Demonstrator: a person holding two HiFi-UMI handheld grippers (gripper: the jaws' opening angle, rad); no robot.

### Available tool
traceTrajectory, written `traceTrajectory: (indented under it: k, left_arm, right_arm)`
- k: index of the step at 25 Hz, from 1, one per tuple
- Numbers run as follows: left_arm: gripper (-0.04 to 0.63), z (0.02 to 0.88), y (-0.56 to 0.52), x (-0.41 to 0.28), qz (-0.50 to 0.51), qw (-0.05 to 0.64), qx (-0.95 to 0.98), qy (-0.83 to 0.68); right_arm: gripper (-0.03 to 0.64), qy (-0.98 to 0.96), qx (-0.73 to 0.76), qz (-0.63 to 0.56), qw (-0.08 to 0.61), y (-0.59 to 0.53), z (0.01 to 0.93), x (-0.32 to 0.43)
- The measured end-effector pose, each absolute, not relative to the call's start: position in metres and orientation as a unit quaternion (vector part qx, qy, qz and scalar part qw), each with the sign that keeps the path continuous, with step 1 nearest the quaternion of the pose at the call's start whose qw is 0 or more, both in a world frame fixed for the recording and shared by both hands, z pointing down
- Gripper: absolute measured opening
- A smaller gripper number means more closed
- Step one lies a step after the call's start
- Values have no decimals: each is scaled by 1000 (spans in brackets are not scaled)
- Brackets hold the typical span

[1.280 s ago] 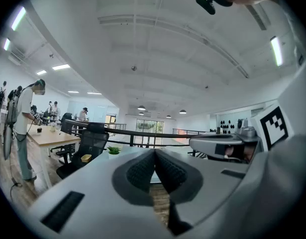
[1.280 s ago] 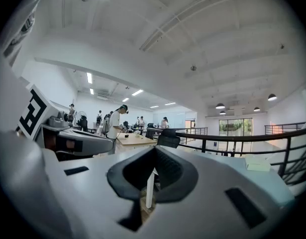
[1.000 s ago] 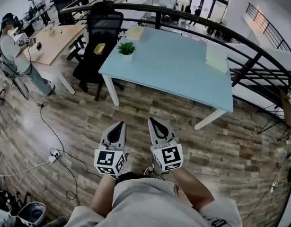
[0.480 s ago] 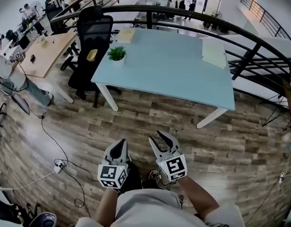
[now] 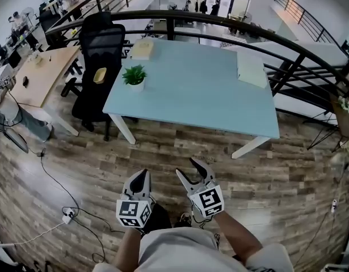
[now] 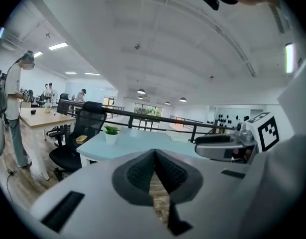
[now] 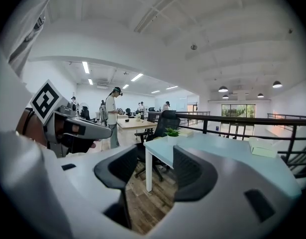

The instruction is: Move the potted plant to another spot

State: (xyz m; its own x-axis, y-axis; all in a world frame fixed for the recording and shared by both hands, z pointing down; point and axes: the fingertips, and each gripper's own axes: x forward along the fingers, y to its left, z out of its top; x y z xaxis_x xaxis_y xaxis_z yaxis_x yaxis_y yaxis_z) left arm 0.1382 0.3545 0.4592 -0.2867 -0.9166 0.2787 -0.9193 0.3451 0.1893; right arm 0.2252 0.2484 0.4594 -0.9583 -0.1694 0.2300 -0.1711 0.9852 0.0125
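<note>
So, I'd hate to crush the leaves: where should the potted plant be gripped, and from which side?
Probably the white pot, below the leaves, jaws across its round body, coming from the table's near left corner: it stands upright close to that corner, foliage spreading above.

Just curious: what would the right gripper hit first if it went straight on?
Probably the light blue table near its corner leg, across the floor. The right gripper has just been opening its jaws, nothing between them.

Open office with a wood-plank floor (image 5: 78, 146).
A pale blue surface (image 5: 202, 89) stands by a curved black railing (image 5: 248, 26); a black office chair (image 5: 100, 44) (high-backed) sits beside it.
</note>
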Motion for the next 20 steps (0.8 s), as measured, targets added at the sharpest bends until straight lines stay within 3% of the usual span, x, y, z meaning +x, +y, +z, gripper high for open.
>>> traceTrajectory:
  k: [10, 20]
  left_arm:
    - [11, 450, 362, 26, -12, 162, 610, -776]
    - [11, 475, 373, -27, -17, 188, 625, -757]
  right_arm:
    - [307, -982, 116, 25, 150, 250, 469, 140]
    - [324, -976, 133, 30, 167, 263, 475, 85]
